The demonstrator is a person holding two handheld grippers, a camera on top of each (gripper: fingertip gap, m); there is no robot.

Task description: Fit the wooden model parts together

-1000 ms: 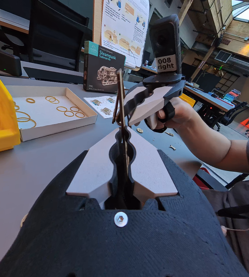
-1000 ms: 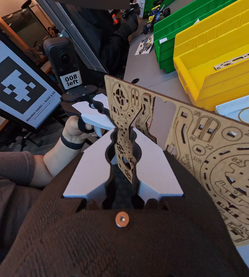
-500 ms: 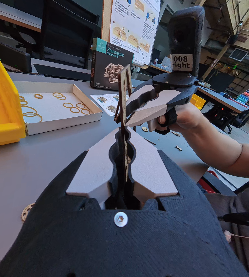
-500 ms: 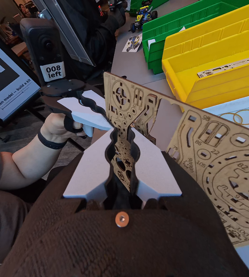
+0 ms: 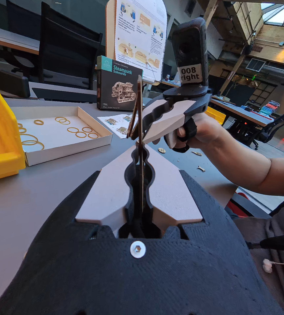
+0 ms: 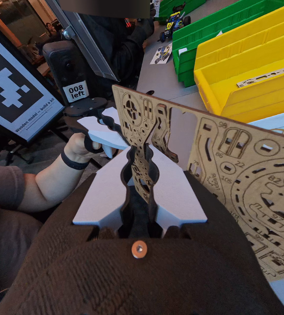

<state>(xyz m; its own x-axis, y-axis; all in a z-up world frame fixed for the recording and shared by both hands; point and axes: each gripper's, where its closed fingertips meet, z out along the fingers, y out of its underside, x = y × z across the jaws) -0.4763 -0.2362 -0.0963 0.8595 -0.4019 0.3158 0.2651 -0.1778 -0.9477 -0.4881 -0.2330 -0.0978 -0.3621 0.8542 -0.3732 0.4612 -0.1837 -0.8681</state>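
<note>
Plywood sheet: the laser-cut wooden sheet [image 6: 223, 170] stands on edge at frame centre, held above the surface from two sides.
Right gripper [image 6: 139, 148]: jaws narrow, clamped on the sheet's left portion at centre of the right wrist view; the rest of the sheet spreads toward the right edge of the frame.
Left gripper [image 5: 139, 146]: jaws narrow, pinching the same sheet, seen edge-on as a thin dark strip [image 5: 139, 119] at centre.
Loose piece: a part-cut piece [image 6: 163, 134] hangs tilted out of the sheet, just right of the jaws.
Surface: grey surface [image 5: 35, 187]; white tray [image 5: 93, 144] with rubber bands [image 5: 81, 132] at left.
Bins: yellow bin [image 6: 240, 95] and green bin [image 6: 197, 39] at upper right.
</note>
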